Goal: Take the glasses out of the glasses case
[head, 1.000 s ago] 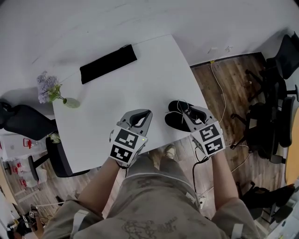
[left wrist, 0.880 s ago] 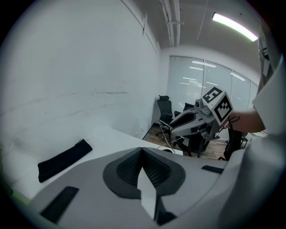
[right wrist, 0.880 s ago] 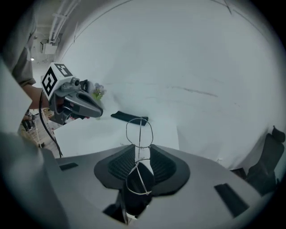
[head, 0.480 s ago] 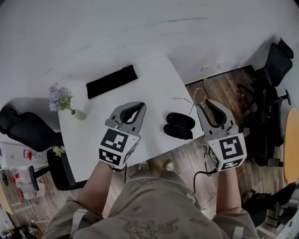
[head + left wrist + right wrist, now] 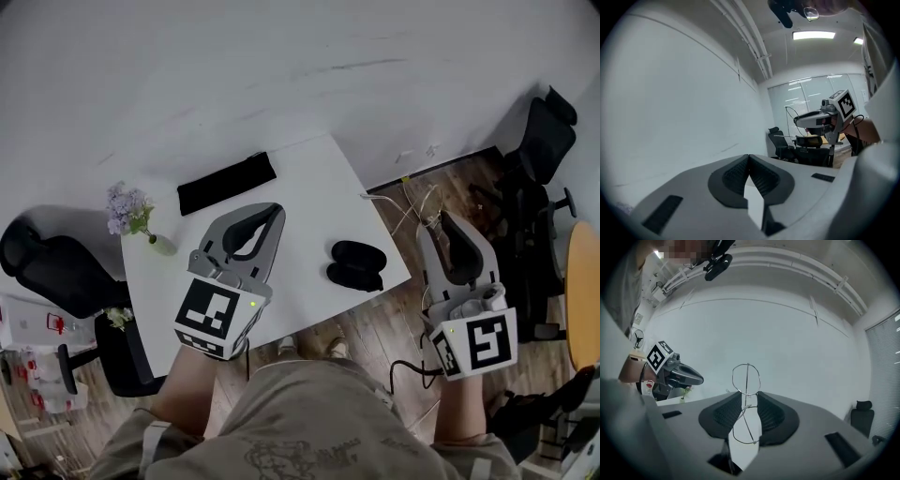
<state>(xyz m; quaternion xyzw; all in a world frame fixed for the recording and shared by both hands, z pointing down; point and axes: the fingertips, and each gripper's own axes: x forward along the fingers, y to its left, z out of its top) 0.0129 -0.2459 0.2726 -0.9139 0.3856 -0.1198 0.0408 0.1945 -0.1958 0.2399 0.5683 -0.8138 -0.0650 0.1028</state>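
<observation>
The black glasses case [image 5: 356, 264] lies open on the white table [image 5: 300, 187], near its right edge. Thin wire-framed glasses [image 5: 746, 378] stand upright between the pads of my right gripper [image 5: 750, 401], which is shut on them at the bridge. In the head view that right gripper [image 5: 448, 225] is raised off the table's right side, over the wooden floor, and the glasses [image 5: 419, 201] show as faint wire at its tip. My left gripper [image 5: 267, 211] hovers high over the table's middle, left of the case; its jaws [image 5: 749, 159] are shut with nothing between them.
A long black pad [image 5: 227, 184] lies at the table's far side. A small vase of purple flowers [image 5: 131, 216] stands at the left corner. Black office chairs sit at the left [image 5: 56, 267] and right [image 5: 544, 159]. Cables [image 5: 412, 187] trail over the floor.
Both grippers have risen well above the table. The right one has carried the glasses up and rightward, away from the case. The left one has lifted clear of the case.
</observation>
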